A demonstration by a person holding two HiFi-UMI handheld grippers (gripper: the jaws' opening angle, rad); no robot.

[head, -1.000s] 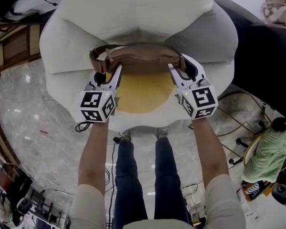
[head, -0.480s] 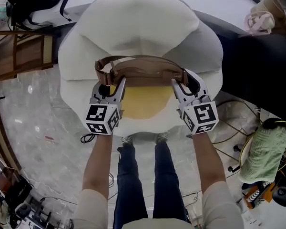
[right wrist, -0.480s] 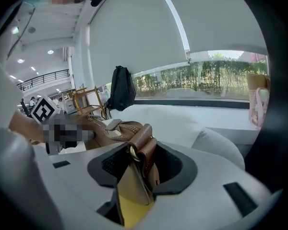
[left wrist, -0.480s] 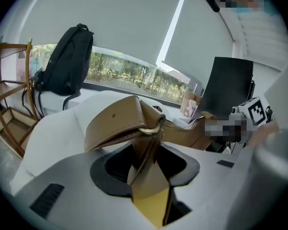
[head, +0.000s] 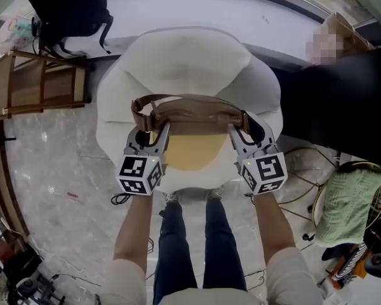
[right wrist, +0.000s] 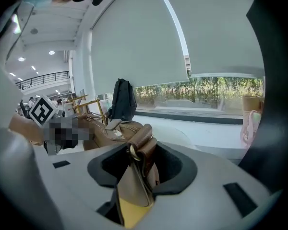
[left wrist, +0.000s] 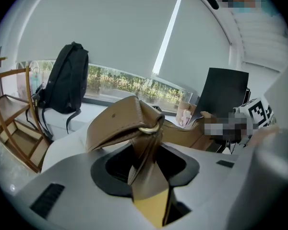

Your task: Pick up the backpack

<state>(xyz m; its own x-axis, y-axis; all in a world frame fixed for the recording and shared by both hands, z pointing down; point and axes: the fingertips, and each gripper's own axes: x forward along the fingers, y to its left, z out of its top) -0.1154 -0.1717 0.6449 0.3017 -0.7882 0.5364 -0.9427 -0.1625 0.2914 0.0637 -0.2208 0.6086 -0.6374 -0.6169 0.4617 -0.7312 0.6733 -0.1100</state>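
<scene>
The backpack (head: 189, 112) is tan leather with a yellow panel, and it hangs in the air over a white cushioned seat (head: 178, 56). In the head view my left gripper (head: 154, 132) is shut on the bag's left strap, and my right gripper (head: 239, 131) is shut on the right strap. The left gripper view shows the tan strap (left wrist: 145, 147) with its brass ring pinched between the jaws of the left gripper (left wrist: 148, 178), which have just been closing tighter on it. In the right gripper view the other strap (right wrist: 140, 157) stands clamped in the right gripper (right wrist: 134, 188).
A black backpack (head: 66, 5) leans at the window ledge, far left. A wooden rack (head: 38, 84) stands left of the seat. A dark block (head: 330, 107) is at the right, a green cloth (head: 349, 205) lies lower right, and cables (head: 305, 183) trail over the marble floor.
Both grippers have risen together with the bag held between them. The white seat now looks smaller and farther below, and the bag hangs off it.
</scene>
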